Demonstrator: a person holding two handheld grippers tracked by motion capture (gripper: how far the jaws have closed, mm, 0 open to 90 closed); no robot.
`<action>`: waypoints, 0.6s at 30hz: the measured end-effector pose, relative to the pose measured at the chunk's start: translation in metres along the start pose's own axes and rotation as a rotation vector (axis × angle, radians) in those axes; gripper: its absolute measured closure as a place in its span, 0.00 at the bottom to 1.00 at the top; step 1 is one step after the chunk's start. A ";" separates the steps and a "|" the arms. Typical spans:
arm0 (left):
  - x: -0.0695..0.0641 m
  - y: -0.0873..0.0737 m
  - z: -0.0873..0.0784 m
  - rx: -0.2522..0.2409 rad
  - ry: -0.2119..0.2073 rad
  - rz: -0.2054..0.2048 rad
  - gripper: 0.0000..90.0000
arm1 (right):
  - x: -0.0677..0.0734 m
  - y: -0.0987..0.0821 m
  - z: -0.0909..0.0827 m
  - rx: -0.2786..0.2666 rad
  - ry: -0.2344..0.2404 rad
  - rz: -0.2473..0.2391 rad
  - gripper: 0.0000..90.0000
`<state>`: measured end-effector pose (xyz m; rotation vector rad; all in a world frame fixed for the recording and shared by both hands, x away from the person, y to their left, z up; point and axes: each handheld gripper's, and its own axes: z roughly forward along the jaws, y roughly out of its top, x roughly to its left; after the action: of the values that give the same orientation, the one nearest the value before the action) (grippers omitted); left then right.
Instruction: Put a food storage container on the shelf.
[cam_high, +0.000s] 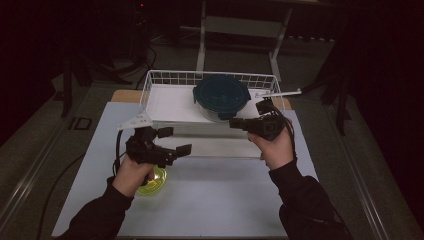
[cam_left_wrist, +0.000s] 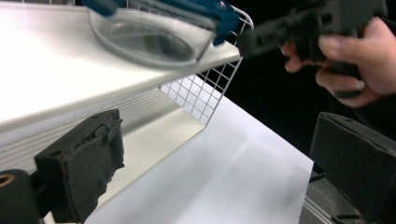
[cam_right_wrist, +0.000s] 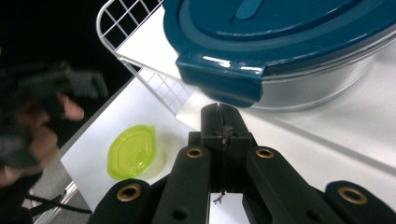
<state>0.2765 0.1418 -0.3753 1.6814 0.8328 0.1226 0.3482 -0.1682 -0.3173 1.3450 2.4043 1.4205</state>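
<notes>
A round glass container with a dark teal lid (cam_high: 221, 96) sits in the white wire basket (cam_high: 170, 75) at the back of the table. My right gripper (cam_high: 234, 122) is shut with nothing between its jaws, its tip just below the lid's clip tab (cam_right_wrist: 219, 79). From the right gripper view, the right gripper (cam_right_wrist: 222, 123) points at the container's near edge. My left gripper (cam_high: 173, 141) stands open and bare in front of the basket; in its own view the left gripper (cam_left_wrist: 219, 172) faces the basket's front wall, with the glass container (cam_left_wrist: 149, 42) above. A small tub with a lime-green lid (cam_high: 152, 182) lies under my left hand.
A white sheet (cam_high: 215, 200) covers the table in front of the basket. The basket's wire corner (cam_left_wrist: 205, 93) juts toward the left gripper. The green-lidded tub (cam_right_wrist: 133, 151) sits near the sheet's left part. Dark floor and a metal frame (cam_high: 240, 25) lie beyond.
</notes>
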 end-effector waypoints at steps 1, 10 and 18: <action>-0.003 -0.005 0.001 0.006 -0.008 0.000 0.01 | -0.001 0.001 0.001 -0.002 -0.001 0.002 1.00; -0.022 -0.032 0.007 0.017 0.052 0.113 0.01 | -0.012 0.008 0.010 -0.009 0.001 0.046 1.00; -0.023 -0.036 0.009 0.017 0.057 0.128 0.01 | -0.009 0.016 0.019 -0.008 -0.018 0.037 1.00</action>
<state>0.2475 0.1226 -0.4015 1.7537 0.7704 0.2532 0.3722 -0.1580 -0.3200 1.4018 2.3724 1.4187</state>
